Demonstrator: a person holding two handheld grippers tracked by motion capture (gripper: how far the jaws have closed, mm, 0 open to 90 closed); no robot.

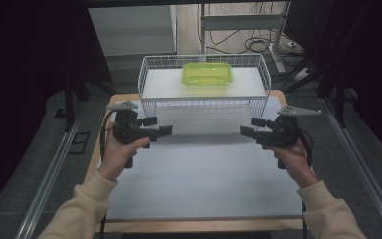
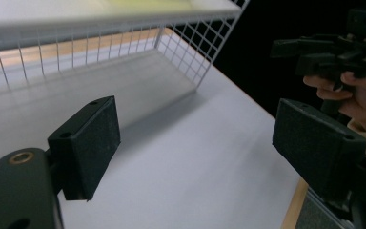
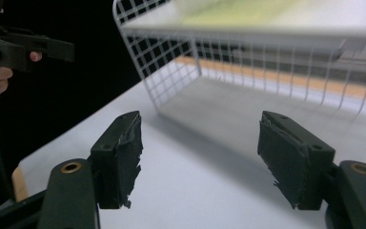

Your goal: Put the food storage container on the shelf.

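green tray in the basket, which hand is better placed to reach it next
Neither clearly: the green tray sits mid-basket, both hand-held grippers open and empty. The left looks slightly nearer than the right, so left, marginally.

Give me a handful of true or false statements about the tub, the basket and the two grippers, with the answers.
1. The green tub lies inside the wire basket. True.
2. The left gripper holds the tub. False: its jaws are open with nothing between them.
3. Both grippers point toward each other over the white table. True.
4. The right gripper is shut. False: its jaws stand open and empty.
5. The basket sits at the near edge of the table. False: it is at the far end.
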